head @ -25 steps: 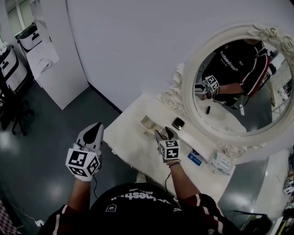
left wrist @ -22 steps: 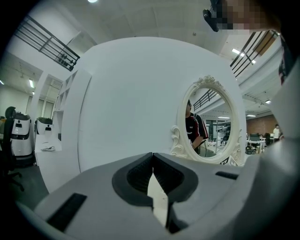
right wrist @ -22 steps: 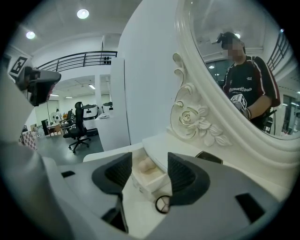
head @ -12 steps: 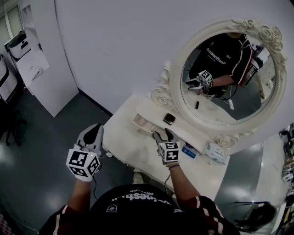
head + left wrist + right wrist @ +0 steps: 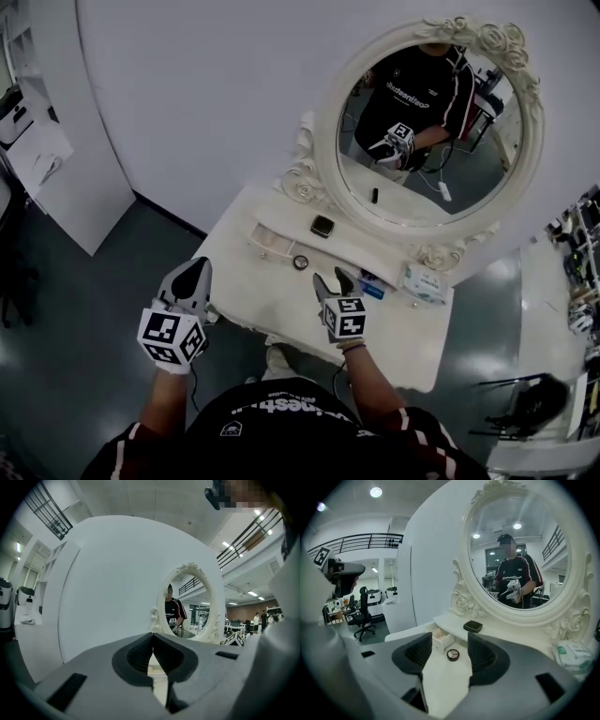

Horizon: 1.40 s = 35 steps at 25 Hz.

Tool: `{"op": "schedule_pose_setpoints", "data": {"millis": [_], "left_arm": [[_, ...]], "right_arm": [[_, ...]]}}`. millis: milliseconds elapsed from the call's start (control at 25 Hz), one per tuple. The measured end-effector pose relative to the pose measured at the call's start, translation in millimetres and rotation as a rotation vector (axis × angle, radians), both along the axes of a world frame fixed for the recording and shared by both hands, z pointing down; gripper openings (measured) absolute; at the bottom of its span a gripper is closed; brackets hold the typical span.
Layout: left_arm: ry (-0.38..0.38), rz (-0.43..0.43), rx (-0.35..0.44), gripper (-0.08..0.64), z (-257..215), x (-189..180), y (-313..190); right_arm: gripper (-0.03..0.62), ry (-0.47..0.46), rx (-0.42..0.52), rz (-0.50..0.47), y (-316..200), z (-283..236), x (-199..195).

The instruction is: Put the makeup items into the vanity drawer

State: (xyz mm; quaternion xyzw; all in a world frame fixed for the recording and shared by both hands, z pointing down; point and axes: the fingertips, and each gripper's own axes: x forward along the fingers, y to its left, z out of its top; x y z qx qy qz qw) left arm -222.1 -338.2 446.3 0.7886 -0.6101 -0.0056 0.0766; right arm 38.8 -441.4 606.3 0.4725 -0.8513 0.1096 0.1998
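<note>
**Round compact dead ahead of right jaws, beside the open drawer**

- Drawer (image 5: 269,240) is pulled out, top open. Something pale is inside; can't tell what.
- Round compact (image 5: 453,655) lies flat on the table (image 5: 281,309), just beside the drawer's front corner, on the side away from the wall end. It doesn't touch the drawer.
- Right gripper (image 5: 331,279): jaws wide, nothing in them. It points down-slope at the table, and the round compact shows centred in the gap but still out ahead of the tips. My read: straight approach, no sideways correction.
- The compact is round, so it has no long axis to line up. It's low and flat, so the jaws will likely need to come down close to the table to catch its rim.
- Square compact (image 5: 322,226) sits on the shelf above and just past the drawer, toward the mirror (image 5: 323,112). It's farther from the drawer than the round one, so a later pick.
- Left gripper (image 5: 194,270): jaws together, empty, off the table edge on the drawer's far side. The right one is clearly nearer the compact.

Views:
- Head view alone gives the layout: both grippers, plus a blue item (image 5: 372,289) and a pack (image 5: 422,279) well away from the drawer.
- Right gripper view alone shows the round compact's split pans and the drawer's inside.
- Left gripper view shows wall and mirror only, no makeup.
</note>
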Motion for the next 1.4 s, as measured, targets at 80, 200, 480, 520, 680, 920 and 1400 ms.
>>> {"op": "schedule_pose_setpoints", "data": {"millis": [80,200,480,520,680,920,1400], "left_arm": [[0.006,0.029,-0.003,0.005,3,8,2],[0.019,0.072,-0.006,0.005,7,20,5],[0.031,0.188,0.0,0.005,12,61,7],[0.032,0.203,0.003,0.005,11,67,8],[0.026,0.248,0.018,0.005,7,84,12],[0.009,0.297,0.031,0.005,-1,104,11],[-0.005,0.336,0.116,0.005,-35,132,8]], "right_arm": [[0.242,-0.005,0.011,0.032,12,-6,10],[0.242,-0.001,0.031,0.07,32,-16,24],[0.242,0.056,0.122,0.118,72,-45,50],[0.242,0.056,0.13,0.127,77,-49,54],[0.242,0.029,0.155,0.167,96,-67,66],[0.242,-0.064,0.185,0.246,115,-98,88],[0.23,-0.145,0.293,0.347,129,-160,131]]}}
